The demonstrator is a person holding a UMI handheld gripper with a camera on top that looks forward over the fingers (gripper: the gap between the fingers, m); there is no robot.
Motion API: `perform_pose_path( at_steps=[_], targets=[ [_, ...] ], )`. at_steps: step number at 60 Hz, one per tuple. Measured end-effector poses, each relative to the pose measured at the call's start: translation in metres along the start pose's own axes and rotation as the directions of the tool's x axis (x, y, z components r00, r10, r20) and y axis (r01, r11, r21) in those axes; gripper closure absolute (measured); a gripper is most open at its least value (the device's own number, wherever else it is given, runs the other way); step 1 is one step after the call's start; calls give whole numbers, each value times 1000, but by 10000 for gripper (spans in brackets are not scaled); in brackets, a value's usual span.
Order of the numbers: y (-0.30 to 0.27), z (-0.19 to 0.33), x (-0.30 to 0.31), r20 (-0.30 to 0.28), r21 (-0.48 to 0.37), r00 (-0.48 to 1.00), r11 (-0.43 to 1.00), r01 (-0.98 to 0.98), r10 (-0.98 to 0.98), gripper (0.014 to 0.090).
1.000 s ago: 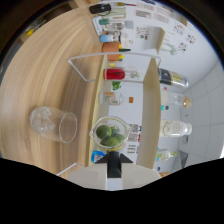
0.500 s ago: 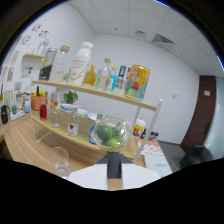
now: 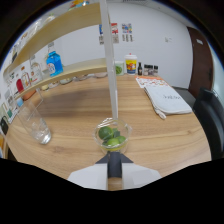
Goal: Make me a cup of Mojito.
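A small clear plastic cup holding green lime pieces [image 3: 112, 137] sits right at my gripper [image 3: 114, 151], which is shut on its lower part. It hangs just above the wooden table [image 3: 150, 130]. Little of the fingers shows beyond the dark wedge under the cup. An empty clear drinking glass [image 3: 36, 125] stands on the table, off to the left of the fingers. Beyond it, a wooden shelf [image 3: 75, 72] carries bottles and jars, among them a blue bottle [image 3: 54, 62].
A white upright post [image 3: 111, 65] of the shelf rises just beyond the lime cup. A white folded cloth with papers [image 3: 167, 98] lies far right on the table. A yellow-lidded tub [image 3: 131, 64] and small dark bottles stand at the back. A dark chair [image 3: 211, 117] stands at the right.
The view has swung round and dropped low over the table. The shelf now lies to the left and the glass stands left of the fingers. The lime cup stayed at the fingers throughout.
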Motion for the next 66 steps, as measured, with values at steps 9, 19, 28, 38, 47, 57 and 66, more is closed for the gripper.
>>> perform_pose_path(
  at_steps=[9,19,28,38,47,57,66],
  targets=[
    [20,5,3,4,-46,1000,999,2,-1,888],
    [23,4,4,7,-55,1000,999,4,-3,870],
    [18,-2,14,-33,-58,999,998,-18,16,558],
    [-16,-35,11,-74,32,997,999,-13,16,199],
    [-68,-84,-30,-66,183,998,983,6,6,194],
    [-96,-121,-104,-46,284,999,958,30,-18,195],
    [-77,-123,-169,-47,288,998,956,62,-51,197]
  ],
)
